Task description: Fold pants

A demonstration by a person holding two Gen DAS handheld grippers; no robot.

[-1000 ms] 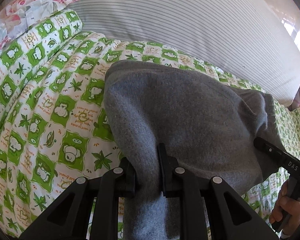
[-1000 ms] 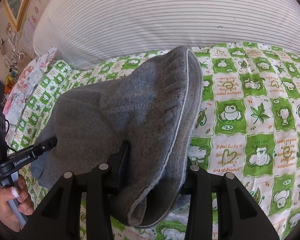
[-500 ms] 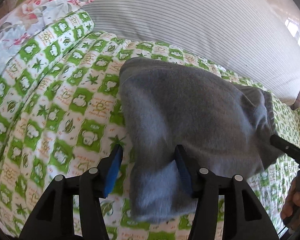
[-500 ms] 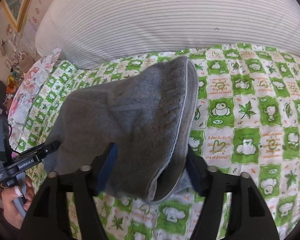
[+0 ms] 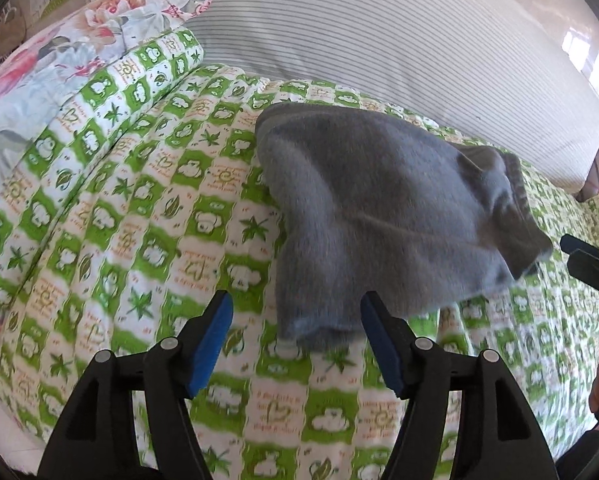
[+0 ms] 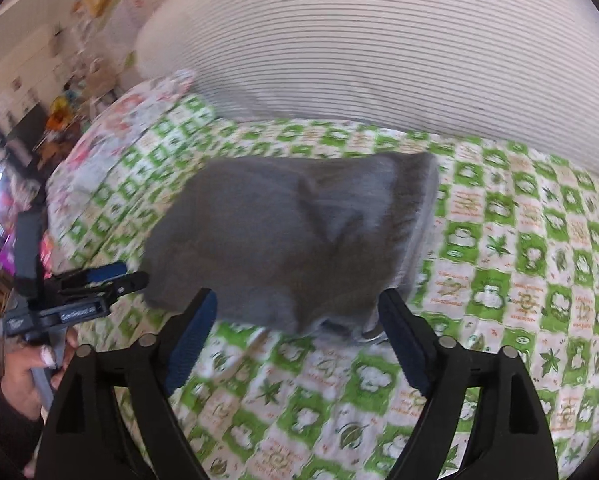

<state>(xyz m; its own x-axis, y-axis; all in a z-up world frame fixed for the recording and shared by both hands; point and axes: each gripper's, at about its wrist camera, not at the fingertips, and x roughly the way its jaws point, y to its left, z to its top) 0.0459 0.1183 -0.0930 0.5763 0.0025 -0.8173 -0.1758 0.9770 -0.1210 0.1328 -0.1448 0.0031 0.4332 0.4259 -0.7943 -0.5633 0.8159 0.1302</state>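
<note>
The grey fleece pants (image 5: 379, 208) lie folded in a compact bundle on the green-and-white patterned bedspread (image 5: 139, 240). My left gripper (image 5: 295, 320) is open and empty, its blue-padded jaws just short of the bundle's near edge. In the right wrist view the pants (image 6: 291, 240) lie just beyond my right gripper (image 6: 295, 312), which is open and empty too. The left gripper also shows there at the left (image 6: 111, 276). The right gripper's fingers (image 5: 587, 260) show at the right edge of the left wrist view.
A large white striped pillow (image 5: 379, 40) lies along the back of the bed. A floral pillow (image 5: 59, 60) sits at the back left. Room clutter (image 6: 39, 120) lies beyond the bed's left side.
Both grippers opened and let go of the pants, then drew back toward me. The pants dropped flat onto the bedspread.
</note>
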